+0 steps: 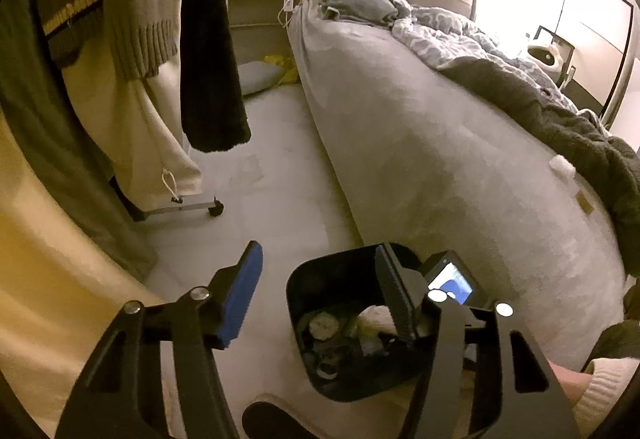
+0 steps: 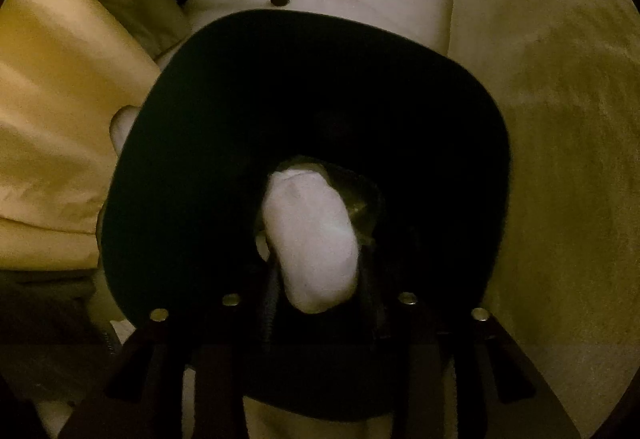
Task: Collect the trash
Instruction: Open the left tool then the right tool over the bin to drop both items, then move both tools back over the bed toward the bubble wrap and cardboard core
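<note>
Now, step: dropping trash into the bin [image 2: 168,159].
Right gripper [image 2: 316,303]: over the bin mouth, white wad [image 2: 310,239] between its fingers (grip unclear, too dark).
Left gripper [image 1: 320,295]: spread, empty.
Next: let the wad fall inside.

the left tongs [image 1: 320,291] stand apart and empty above a black bin [image 1: 308,279] on the floor beside the bed [image 1: 420,167]. crumpled trash [image 1: 352,327] lies inside the bin. clothes [image 1: 160,19] hang at the far left.
</note>
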Motion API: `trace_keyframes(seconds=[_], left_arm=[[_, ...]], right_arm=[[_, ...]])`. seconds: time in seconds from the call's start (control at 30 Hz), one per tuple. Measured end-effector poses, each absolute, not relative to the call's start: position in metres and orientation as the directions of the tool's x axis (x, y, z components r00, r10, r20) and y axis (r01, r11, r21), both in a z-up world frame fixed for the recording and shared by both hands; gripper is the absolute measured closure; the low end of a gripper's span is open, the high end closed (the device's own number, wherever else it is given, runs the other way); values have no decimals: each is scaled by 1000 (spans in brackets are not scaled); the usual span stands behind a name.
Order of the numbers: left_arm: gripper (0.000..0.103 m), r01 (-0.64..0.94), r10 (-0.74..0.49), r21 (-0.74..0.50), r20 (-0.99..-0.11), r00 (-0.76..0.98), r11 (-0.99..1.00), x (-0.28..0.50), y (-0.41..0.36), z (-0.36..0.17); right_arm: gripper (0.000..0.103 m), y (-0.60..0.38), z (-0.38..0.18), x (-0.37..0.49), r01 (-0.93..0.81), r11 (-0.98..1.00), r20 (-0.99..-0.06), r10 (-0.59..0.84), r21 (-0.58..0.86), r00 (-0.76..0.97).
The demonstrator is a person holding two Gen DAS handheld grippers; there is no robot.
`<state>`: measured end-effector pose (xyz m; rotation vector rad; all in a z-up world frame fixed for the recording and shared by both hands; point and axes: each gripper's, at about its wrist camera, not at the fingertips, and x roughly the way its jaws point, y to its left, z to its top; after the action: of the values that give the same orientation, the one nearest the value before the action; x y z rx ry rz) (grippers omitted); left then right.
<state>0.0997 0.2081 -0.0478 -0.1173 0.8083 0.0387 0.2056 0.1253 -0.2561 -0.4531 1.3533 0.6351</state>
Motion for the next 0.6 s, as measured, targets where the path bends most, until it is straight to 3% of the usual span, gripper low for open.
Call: trace_keyframes(seconds=[0.07,0.3,0.4,0.47,0.6], left_arm=[[45,-81,-33,-124,-718,695,989,99,209,-42],[48,-67,-42,-138,-664,746,988,95,201,-17],[44,-64,-18,-103,-648,762,993,93,192,-5],[35,-60,-17,-97,-648,762,993,94,187,0],[34,-43,-24,-89,-643,766,995,96,178,7]], right_arm=[[40,124,-253,206,-651,756,-981,164,60,100],[30,119,-229,202,-652,754,-968,215,78,133],[26,112,-205,201,-644,759,-951,260,93,169],[23,108,-194,201,-640,762,-941,282,101,188],[19,103,-170,201,-642,761,-920,314,96,235]])
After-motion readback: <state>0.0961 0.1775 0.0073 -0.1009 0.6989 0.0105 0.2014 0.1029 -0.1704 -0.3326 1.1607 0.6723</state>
